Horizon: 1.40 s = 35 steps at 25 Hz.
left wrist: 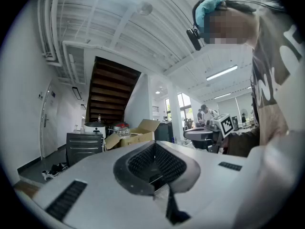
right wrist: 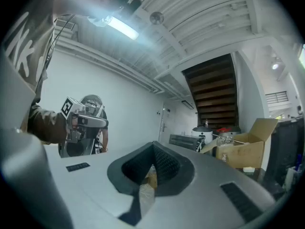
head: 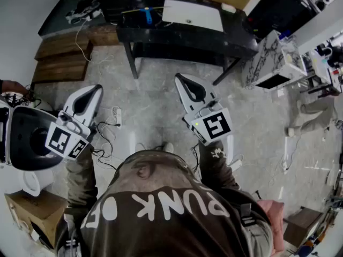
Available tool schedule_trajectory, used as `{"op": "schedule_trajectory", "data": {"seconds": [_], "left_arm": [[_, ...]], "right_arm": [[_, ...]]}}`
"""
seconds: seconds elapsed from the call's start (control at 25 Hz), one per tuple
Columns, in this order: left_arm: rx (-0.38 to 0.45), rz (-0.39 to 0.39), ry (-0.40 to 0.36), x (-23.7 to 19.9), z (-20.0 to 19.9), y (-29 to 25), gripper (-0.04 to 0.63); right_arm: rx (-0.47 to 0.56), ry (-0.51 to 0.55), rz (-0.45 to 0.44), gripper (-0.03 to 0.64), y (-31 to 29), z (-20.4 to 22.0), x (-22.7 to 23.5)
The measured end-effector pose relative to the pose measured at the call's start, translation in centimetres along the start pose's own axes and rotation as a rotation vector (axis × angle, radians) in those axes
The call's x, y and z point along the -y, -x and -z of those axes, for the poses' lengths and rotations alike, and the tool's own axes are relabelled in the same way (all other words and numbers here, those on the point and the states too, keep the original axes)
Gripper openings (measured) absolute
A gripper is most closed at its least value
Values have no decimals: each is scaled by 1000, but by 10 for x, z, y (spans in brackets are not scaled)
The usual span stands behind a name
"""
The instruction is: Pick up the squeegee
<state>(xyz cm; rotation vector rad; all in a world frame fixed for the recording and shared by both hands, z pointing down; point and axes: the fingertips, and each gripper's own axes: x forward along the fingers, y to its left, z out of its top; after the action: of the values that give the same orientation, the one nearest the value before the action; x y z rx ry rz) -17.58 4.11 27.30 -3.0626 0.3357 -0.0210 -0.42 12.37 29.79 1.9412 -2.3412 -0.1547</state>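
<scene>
Hovering: left gripper (head: 98,88), right gripper (head: 179,78) both closed, empty | black table (head: 177,39) ahead

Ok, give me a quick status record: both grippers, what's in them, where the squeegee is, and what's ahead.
left gripper: held level, jaws together, nothing between them
right gripper: held level, jaws together, nothing between them
squeegee: not seen in any view
ahead: black table standing on the floor, beyond both grippers
task state: pickup not yet begun

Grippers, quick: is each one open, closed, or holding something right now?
Left gripper: closed, nothing between its jaws.
Right gripper: closed, nothing between its jaws.
</scene>
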Motion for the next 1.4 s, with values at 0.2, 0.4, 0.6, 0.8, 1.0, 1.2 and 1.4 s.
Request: {"op": "schedule_trajectory", "data": {"seconds": [0.2,0.4,0.6,0.8,1.0,1.2,1.4], "left_arm": [[48,-41,-43,-8,4,-6,3],[25,-6,-15,-2,15,-16,3],[54,49,-22,4,7,-41,3],[31,76,-6,9,17,-50,3],[16,40,1,0,20,-46,3],[2,-8,1,-8,24,-38,3],[-8,-42,-5,-10,24,-37,3]], "right_arm": [[78,63,-14,8,-17,-6,13],[25,38,21,8,-3,11,17],[7,56,86,8,12,5,40],[25,3,142,11,25,13,51],[37,-50,67,365,10,16,51],[22,-23,-7,568,-8,22,44],[39,-22,-43,594,-15,23,42]]}}
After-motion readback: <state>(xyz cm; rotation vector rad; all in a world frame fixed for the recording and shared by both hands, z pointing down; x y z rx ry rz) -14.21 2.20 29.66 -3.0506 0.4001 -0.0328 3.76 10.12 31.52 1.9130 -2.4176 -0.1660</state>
